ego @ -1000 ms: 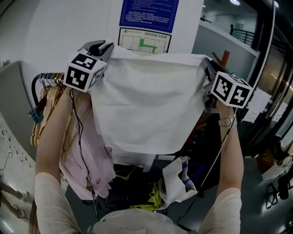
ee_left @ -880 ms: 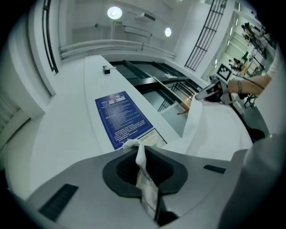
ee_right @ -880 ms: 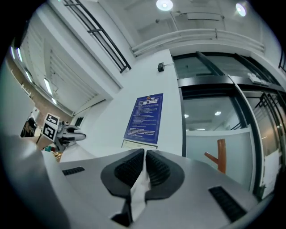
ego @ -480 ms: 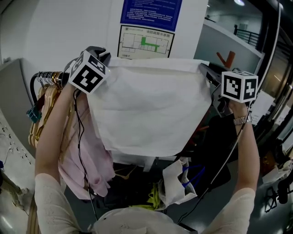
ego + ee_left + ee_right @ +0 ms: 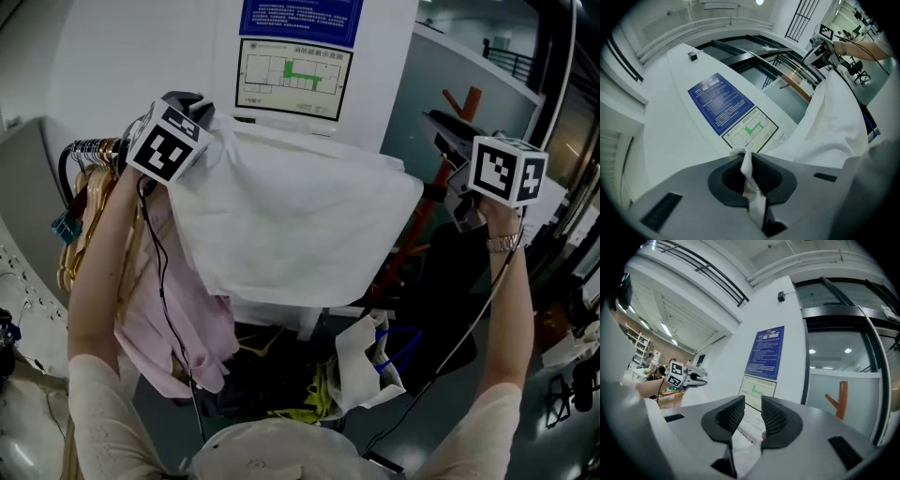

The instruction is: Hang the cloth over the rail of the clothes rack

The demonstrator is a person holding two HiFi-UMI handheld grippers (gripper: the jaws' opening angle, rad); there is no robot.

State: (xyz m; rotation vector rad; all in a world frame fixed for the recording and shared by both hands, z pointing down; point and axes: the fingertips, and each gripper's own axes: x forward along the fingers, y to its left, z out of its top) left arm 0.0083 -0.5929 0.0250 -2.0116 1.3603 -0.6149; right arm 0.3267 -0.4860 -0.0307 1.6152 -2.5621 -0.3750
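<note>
A blue notice (image 5: pixel 300 14) hangs above a floor plan (image 5: pixel 293 80) beside pink clothing (image 5: pixel 178 319).

Clothes rack (image 5: pixel 67 178) at left, with wooden hangers (image 5: pixel 89 202) and a pink garment (image 5: pixel 178 309) on it.

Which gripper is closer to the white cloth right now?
Left. The left gripper is clamped on a corner of the cloth; the right gripper stands open, clear of the cloth's other side.
</note>
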